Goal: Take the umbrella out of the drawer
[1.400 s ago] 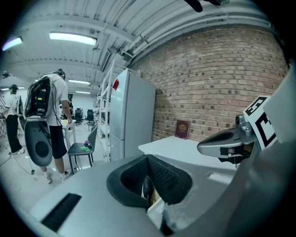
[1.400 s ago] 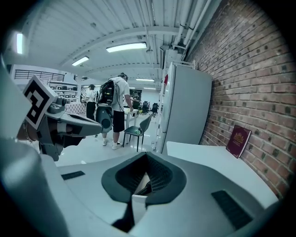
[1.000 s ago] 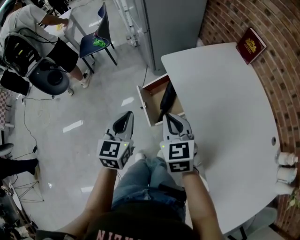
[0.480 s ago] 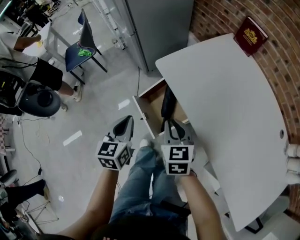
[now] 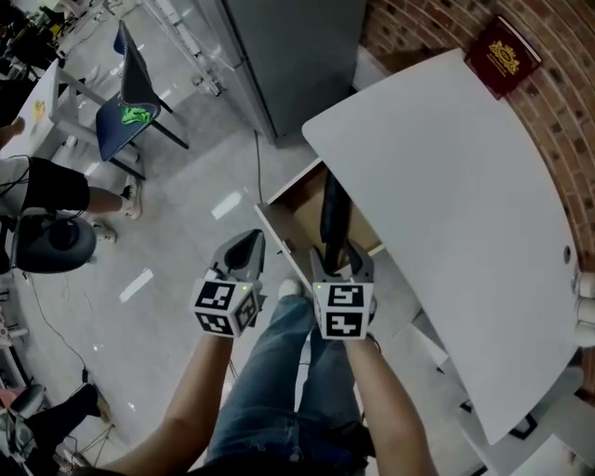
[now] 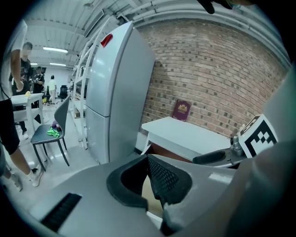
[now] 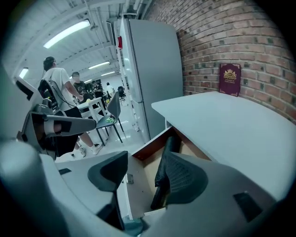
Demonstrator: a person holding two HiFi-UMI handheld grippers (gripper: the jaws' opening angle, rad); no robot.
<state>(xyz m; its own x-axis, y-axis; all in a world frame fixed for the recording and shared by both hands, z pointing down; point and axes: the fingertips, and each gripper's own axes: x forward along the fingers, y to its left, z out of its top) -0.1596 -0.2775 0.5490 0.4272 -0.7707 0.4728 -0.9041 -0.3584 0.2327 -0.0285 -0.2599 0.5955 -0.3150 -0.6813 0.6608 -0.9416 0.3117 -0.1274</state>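
Nearest, at the lower centre of the head view, the left tool [image 5: 249,240] hovers over the floor [image 5: 177,232] with its jaw tips together and nothing between them. Just to its right, the right tool [image 5: 337,260] points down at the open drawer [image 5: 299,206]. Its jaws are opening and stand wide. The near end of the umbrella [image 5: 333,209] shows between them, and no pad presses on it. The black, folded umbrella lies lengthwise inside the drawer, close to the edge of the white table [image 5: 446,186]. Farther up, a dark red booklet [image 5: 503,56] stands on the table against the brick wall [image 5: 409,23] at the upper right. A grey cabinet [image 5: 288,56] stands at top centre.
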